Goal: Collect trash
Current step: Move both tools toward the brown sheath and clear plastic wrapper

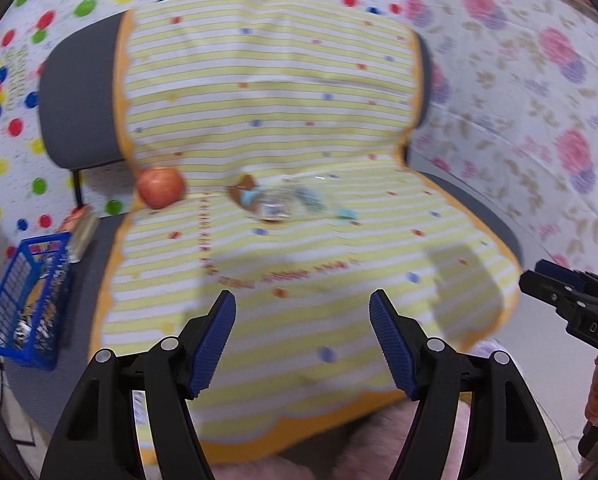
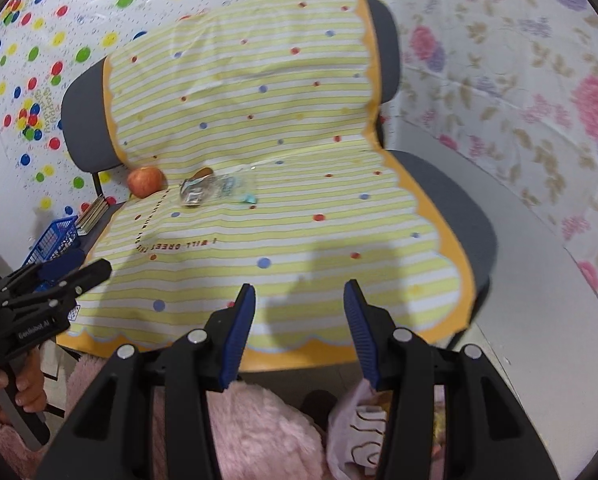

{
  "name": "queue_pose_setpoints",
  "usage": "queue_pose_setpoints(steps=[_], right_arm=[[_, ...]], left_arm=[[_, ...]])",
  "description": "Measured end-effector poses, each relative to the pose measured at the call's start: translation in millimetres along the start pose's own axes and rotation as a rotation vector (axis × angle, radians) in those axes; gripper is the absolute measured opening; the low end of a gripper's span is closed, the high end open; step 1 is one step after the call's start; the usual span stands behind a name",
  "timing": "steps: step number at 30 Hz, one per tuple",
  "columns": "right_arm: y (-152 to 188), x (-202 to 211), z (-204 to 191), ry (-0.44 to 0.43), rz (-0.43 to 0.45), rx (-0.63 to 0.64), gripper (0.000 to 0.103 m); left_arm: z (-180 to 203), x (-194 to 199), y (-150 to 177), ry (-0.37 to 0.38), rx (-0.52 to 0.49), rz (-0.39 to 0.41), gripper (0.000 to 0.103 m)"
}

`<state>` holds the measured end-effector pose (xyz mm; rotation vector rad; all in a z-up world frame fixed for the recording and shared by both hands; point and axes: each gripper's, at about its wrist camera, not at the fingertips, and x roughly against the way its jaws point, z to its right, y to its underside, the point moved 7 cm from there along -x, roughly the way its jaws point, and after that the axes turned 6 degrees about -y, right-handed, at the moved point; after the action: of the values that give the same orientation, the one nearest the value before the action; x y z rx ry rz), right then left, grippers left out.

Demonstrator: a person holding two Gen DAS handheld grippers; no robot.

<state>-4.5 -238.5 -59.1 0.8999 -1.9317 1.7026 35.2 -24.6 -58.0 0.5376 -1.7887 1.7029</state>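
Observation:
A crumpled clear plastic wrapper (image 1: 277, 200) (image 2: 215, 190) with brown and teal bits lies at the back of a chair seat covered by a yellow-striped cloth (image 1: 299, 264) (image 2: 299, 240). A red apple (image 1: 161, 187) (image 2: 145, 181) rests to its left by the backrest. My left gripper (image 1: 302, 312) hangs open over the seat's front, nothing between its blue pads. My right gripper (image 2: 299, 300) is open too, above the seat's front edge, well short of the wrapper. Each gripper shows at the side of the other's view: the right one (image 1: 555, 288), the left one (image 2: 65, 280).
A blue plastic basket (image 1: 27, 300) (image 2: 53, 240) stands left of the chair, with books (image 1: 81, 230) (image 2: 93, 212) behind it. Dotted and floral sheets cover the wall behind the chair. Pink fluffy fabric (image 2: 259, 432) lies below the grippers. A hand (image 2: 3, 388) holds the left gripper's handle.

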Motion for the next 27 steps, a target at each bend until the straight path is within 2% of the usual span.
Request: queue_pose_setpoints(steps=[3,6,11,14,21,25,27], right_arm=[[-12,-22,-6,-0.004,-0.01,0.022,0.051],[-26,-47,-12,-0.015,-0.024,0.039,0.052],[-51,-90,-26,-0.051,-0.039,0.08,0.068],[-64,-116,-32,-0.089,-0.056,0.093,0.074],[-87,-177,-42,-0.141,-0.104,0.108,0.074],[-95,-210,-39,-0.182,-0.147,0.071,0.057],[-101,-224,-37,-0.187,-0.155,0.064,0.056]], left_arm=[[-22,-13,-8,-0.043,0.03,-0.003,0.07],[-45,-30,-15,-0.095,0.055,-0.006,0.083],[-71,-53,-24,-0.156,0.078,-0.03,0.089],[-83,-64,-30,-0.189,0.085,-0.037,0.089],[-101,-94,-45,-0.226,0.101,-0.069,0.09],[-105,-109,-50,-0.231,0.094,-0.083,0.09],[-106,-116,-52,-0.231,0.092,-0.091,0.09]])
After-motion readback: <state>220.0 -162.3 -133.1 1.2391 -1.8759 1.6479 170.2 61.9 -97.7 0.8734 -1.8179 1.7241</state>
